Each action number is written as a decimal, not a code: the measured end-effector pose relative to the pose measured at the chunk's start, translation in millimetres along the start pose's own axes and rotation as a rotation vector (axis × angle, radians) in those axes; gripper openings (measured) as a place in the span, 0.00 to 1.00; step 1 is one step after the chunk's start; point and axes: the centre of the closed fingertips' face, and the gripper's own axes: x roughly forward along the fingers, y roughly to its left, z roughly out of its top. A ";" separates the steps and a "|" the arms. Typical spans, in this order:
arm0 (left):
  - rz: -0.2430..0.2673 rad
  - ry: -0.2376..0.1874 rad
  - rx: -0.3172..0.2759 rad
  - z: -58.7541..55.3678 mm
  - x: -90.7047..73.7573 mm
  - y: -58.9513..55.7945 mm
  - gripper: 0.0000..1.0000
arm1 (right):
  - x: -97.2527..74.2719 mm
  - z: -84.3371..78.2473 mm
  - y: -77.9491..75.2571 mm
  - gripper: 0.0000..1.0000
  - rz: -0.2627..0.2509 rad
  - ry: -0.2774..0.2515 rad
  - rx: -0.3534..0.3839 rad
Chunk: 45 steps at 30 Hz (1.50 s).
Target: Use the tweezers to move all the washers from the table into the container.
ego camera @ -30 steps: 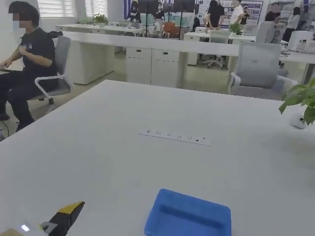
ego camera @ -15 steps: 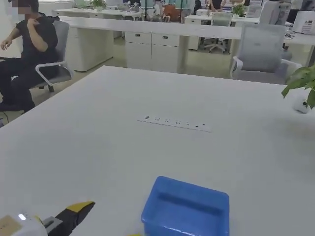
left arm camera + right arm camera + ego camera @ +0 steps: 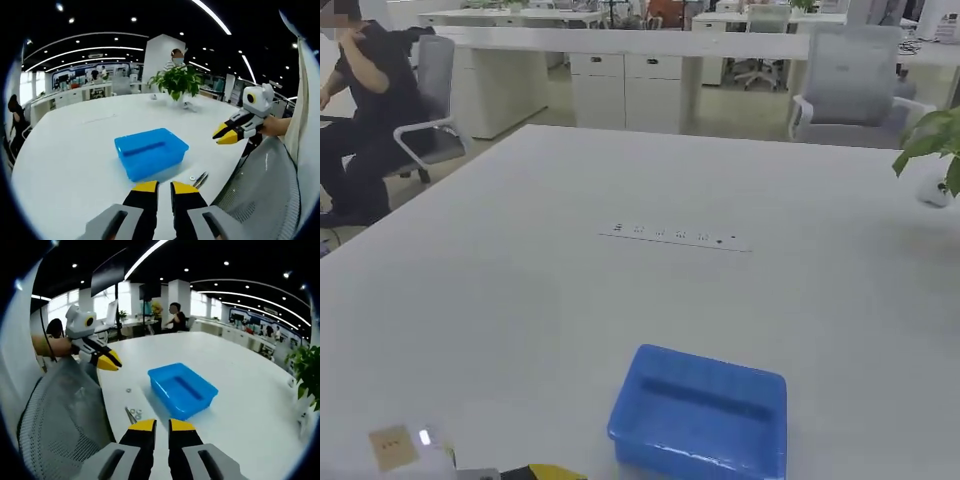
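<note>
Blue container [image 3: 700,410] sits fuller in head view now the camera has dipped; left claw [image 3: 165,187] and right claw [image 3: 156,426] are both near-closed and empty, tweezers [image 3: 201,178] and washers [image 3: 136,412] lie untouched at the surface [image 3: 620,290] edge, so pickup not started.
</note>
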 end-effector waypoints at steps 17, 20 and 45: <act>-0.258 0.301 0.135 -44.3 19.0 -27.5 0.00 | 29.1 -16.3 17.0 0.00 0.078 0.105 0.034; -0.314 0.320 0.207 -48.4 29.2 -33.9 0.00 | 31.8 -20.3 20.7 0.00 0.091 0.132 0.001; -0.411 0.548 0.519 -80.4 69.0 -35.6 0.00 | 44.9 -55.2 18.9 0.06 0.056 0.255 -0.079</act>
